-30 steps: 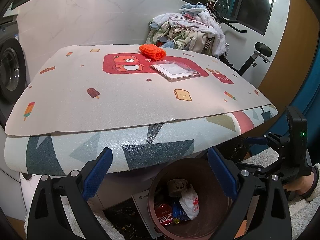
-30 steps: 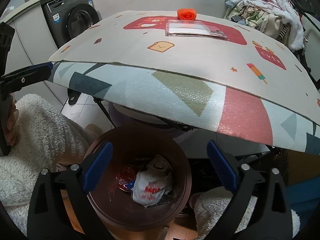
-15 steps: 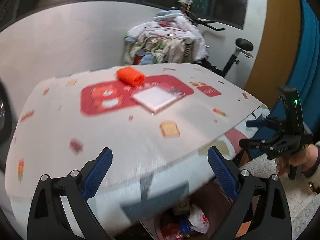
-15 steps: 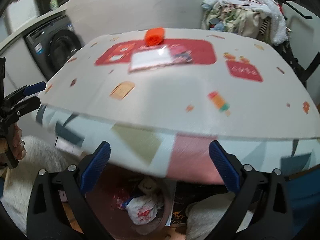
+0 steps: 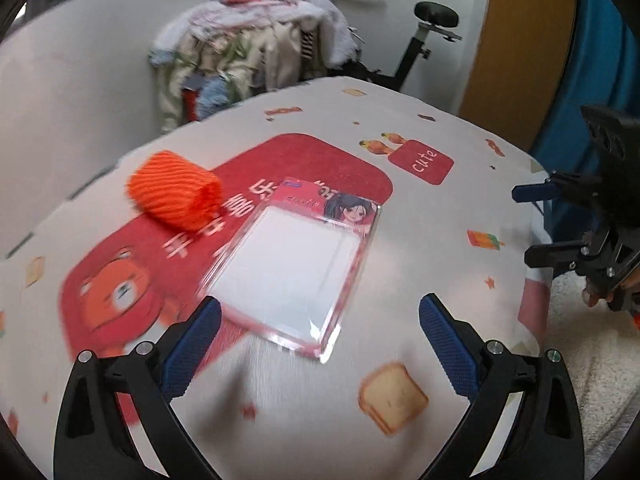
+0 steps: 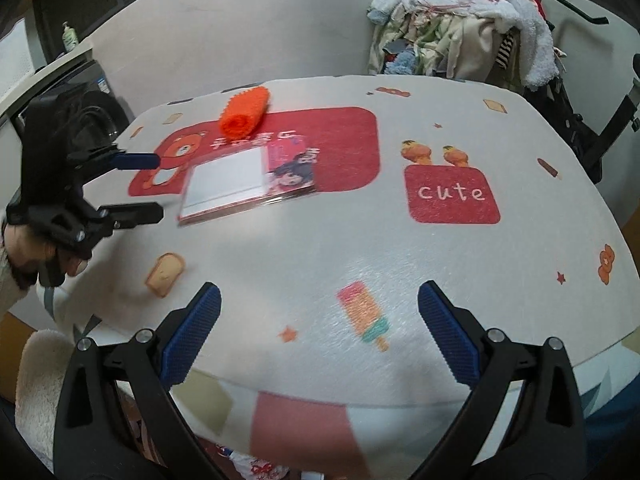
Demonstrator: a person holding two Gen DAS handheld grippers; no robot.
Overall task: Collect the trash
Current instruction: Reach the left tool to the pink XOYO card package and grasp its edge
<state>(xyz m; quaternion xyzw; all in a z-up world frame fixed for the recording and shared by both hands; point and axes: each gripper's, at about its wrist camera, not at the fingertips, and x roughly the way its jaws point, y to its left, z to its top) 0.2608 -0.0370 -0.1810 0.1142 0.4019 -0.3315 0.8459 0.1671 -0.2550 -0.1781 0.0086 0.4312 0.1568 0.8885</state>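
A clear plastic blister pack [image 5: 294, 266] with a pink cartoon card lies on the table mat [image 5: 400, 280], and an orange foam net sleeve [image 5: 174, 192] lies just behind it to the left. My left gripper [image 5: 320, 344] is open and empty, just in front of the pack. My right gripper [image 6: 318, 330] is open and empty above the mat's near edge, well short of the pack [image 6: 248, 178] and the orange sleeve [image 6: 246, 112]. Each gripper shows in the other's view: the right gripper [image 5: 532, 220] and the left gripper [image 6: 152, 184].
A pile of clothes [image 5: 248, 40] on an exercise bike [image 5: 424, 36] stands behind the table. A washing machine [image 6: 96, 96] stands at the left. Trash [image 6: 256, 466] shows below the table's front edge.
Both grippers rose from over the brown bin under the table and moved forward over the mat. The left one closed in on the blister pack. Both stayed open.
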